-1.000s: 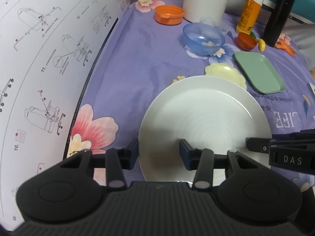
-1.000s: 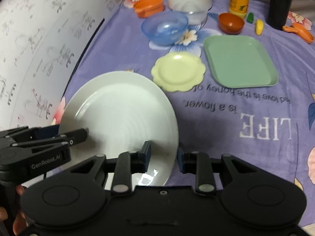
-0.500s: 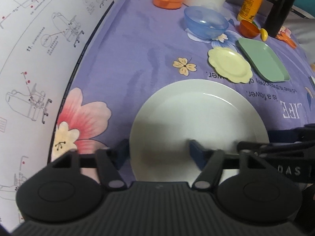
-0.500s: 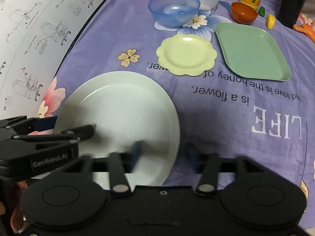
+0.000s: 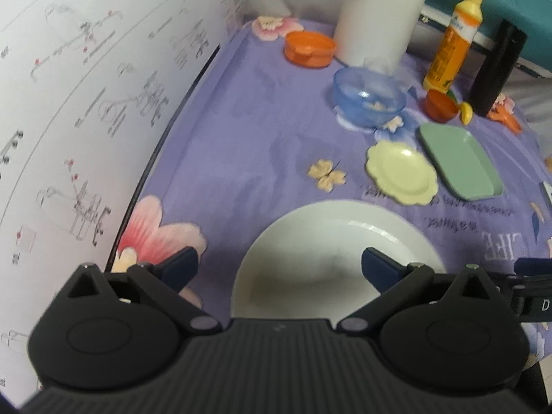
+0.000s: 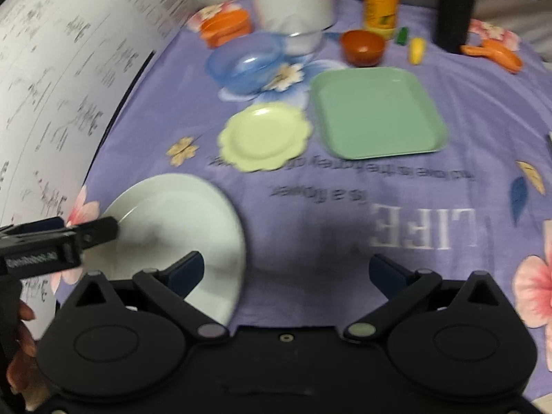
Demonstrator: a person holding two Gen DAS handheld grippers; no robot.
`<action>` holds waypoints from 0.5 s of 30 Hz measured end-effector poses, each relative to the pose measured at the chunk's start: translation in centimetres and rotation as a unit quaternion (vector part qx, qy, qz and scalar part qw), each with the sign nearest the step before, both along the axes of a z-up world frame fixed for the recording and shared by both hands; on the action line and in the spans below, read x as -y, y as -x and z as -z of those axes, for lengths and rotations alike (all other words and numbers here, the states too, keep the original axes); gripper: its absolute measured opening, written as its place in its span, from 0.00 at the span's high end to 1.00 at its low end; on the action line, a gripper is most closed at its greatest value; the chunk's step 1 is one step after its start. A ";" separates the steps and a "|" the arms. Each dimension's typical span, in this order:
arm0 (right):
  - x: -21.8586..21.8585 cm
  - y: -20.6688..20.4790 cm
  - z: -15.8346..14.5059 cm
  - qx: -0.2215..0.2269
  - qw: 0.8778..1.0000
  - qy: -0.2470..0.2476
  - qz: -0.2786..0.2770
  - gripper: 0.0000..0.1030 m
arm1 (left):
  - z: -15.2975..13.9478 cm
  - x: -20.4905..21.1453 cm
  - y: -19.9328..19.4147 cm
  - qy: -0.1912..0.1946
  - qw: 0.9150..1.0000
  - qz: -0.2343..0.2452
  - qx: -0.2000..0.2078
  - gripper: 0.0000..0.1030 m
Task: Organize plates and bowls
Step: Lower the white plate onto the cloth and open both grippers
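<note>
Left tongs (image 5: 277, 265): jaws spread wide, holding nothing. Its fingers straddle the near rim of the white plate (image 5: 331, 241), one finger over the cloth to the plate's left, the other over the plate's right part; contact cannot be told.

Right tongs (image 6: 286, 269): jaws also wide apart, empty. One finger sits over the white plate's right edge, the other over bare purple cloth (image 6: 396, 186). The left tongs shows in this view at the plate's left rim.

White plate lies flat on the cloth at the near left, close to the large instruction sheet (image 5: 86, 103).

Farther back: yellow scalloped plate (image 6: 264, 136) just beside the green tray (image 6: 376, 114), apart from the white plate. Blue bowl (image 6: 246, 62) behind the yellow plate. Small orange bowl (image 6: 362, 46) behind the tray. Orange lidded dish (image 5: 308, 48) at the far left, next to a white container (image 5: 377, 17). Juice bottle (image 5: 452, 41) and black bottle (image 5: 496, 69) stand at the back right.

Right view is motion-blurred.
</note>
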State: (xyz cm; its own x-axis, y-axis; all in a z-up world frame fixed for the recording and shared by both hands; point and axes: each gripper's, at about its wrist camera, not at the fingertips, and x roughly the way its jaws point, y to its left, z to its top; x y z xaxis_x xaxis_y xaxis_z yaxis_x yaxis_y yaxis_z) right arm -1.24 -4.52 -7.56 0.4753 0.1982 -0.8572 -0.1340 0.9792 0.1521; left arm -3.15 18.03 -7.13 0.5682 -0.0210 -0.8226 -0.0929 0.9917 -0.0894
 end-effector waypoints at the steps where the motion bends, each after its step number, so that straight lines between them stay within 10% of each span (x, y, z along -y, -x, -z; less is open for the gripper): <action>1: 0.6 -0.1 0.0 0.002 1.000 -0.002 0.007 0.00 | -0.2 0.3 -0.2 0.000 1.000 0.002 0.004 0.00; 15: 10.7 -2.0 0.6 0.017 0.993 -0.021 0.112 0.00 | -1.4 7.8 -3.8 -0.004 0.997 0.066 0.029 0.00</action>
State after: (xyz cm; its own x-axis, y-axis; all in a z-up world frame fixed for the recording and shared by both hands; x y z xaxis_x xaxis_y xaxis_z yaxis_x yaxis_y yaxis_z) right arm 0.76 -15.22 -8.17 0.5396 0.1192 -0.8334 0.0804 0.9781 0.1919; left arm 0.62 10.23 -5.73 0.6079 -0.0932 -0.7885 0.0445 0.9955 -0.0834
